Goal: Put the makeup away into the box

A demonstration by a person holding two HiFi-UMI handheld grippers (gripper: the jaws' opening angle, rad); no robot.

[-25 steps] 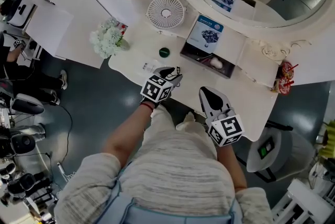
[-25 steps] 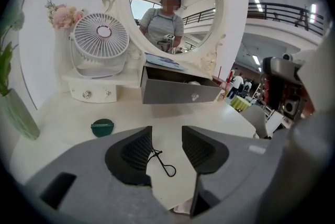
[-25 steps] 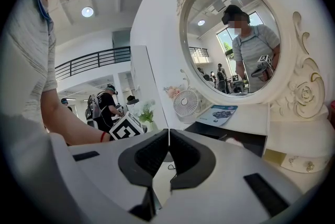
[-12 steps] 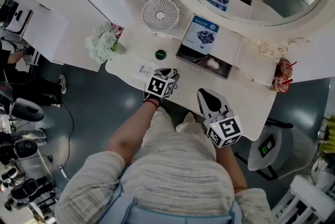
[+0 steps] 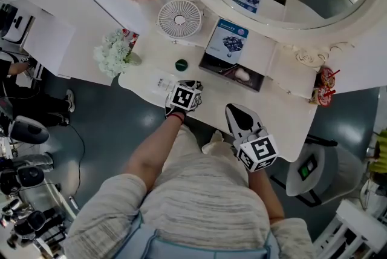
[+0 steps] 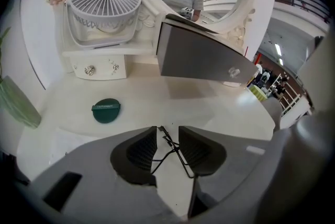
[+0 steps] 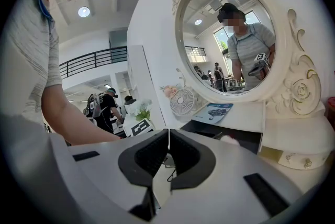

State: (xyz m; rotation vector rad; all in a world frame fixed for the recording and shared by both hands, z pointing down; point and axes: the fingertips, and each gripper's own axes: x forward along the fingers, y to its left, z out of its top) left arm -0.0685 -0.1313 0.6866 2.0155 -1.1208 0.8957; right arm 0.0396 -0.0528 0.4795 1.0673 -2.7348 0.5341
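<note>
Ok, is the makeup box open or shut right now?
Open. The box has its lid raised, and a pale round item lies in its dark interior.

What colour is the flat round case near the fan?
Dark green flat round case; clearest in left gripper view.

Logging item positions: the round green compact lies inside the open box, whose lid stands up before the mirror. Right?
No. The head view shows the round green compact lying on the table, outside the open box and left of it. The lid does stand up before the mirror.
</note>
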